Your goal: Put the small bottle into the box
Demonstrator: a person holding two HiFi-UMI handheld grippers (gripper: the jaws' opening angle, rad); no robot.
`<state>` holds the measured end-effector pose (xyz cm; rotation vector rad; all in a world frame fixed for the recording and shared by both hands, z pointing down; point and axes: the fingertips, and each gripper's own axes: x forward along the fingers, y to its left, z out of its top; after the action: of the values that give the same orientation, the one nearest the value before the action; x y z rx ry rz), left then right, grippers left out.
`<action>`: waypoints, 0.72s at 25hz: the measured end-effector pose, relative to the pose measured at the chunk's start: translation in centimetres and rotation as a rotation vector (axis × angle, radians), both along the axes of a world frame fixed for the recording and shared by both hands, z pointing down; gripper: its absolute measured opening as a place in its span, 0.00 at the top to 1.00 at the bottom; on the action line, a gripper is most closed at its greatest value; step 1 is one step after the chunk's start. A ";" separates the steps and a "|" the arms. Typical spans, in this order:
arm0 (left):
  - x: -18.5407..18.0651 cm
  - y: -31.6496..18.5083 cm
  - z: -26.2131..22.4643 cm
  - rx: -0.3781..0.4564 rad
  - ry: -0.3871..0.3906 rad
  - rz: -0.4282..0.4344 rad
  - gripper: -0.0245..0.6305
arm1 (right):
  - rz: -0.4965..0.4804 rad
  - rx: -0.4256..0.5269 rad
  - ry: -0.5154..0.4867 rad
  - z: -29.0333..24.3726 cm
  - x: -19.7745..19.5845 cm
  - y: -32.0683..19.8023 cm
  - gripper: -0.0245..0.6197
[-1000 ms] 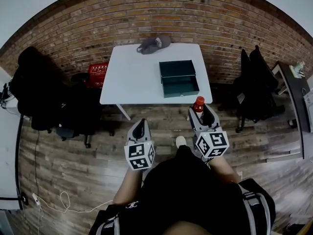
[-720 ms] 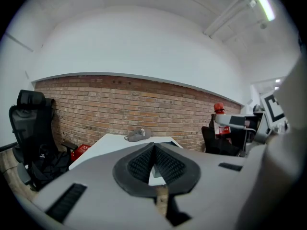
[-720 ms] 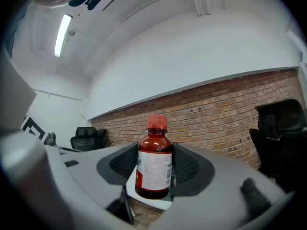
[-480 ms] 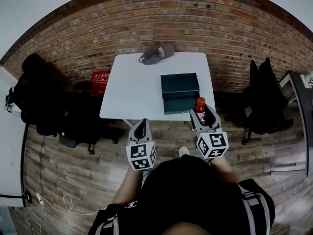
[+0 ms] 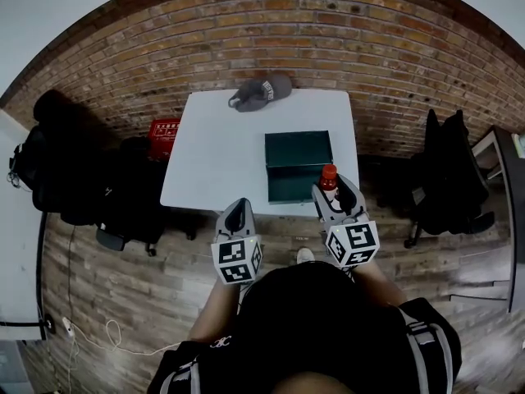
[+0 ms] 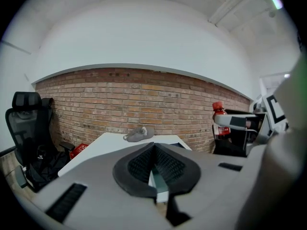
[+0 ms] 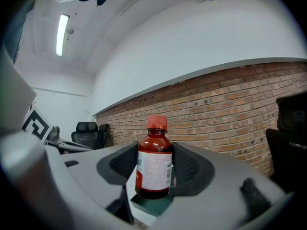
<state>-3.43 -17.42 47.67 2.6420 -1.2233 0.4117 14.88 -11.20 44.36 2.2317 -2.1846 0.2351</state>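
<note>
Right gripper view: the small bottle (image 7: 154,157) is seen clamped upright at its labelled body by the right claw (image 7: 154,174), held near the front right corner of the box (image 5: 287,150) at the worktop (image 5: 217,150) edge. It is judged rigid, light and possibly slippery on the label, so a mid-body hold is preferred over the cap. The left claw (image 6: 154,166) is closed and empty.

Office-style workroom

Bare brick wall (image 5: 271,23), plank floor (image 5: 123,294), one white tabletop (image 5: 217,150) — black swivel chair (image 6: 24,123) beside it, strip light (image 7: 62,32) overhead.
</note>
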 end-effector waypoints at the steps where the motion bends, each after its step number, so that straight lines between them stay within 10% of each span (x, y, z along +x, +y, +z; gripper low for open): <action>1: 0.4 -0.4 0.1 -0.003 -0.002 -0.003 0.95 | -0.005 -0.003 -0.003 0.1 0.4 -0.4 0.63; 18: 5.7 -5.3 0.5 -0.004 -0.041 -0.060 0.95 | -0.107 -0.026 -0.033 1.9 4.8 -6.4 0.63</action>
<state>2.27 -22.74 48.14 2.5983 -1.3085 0.4604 19.70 -17.58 46.23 2.1039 -2.2949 0.2986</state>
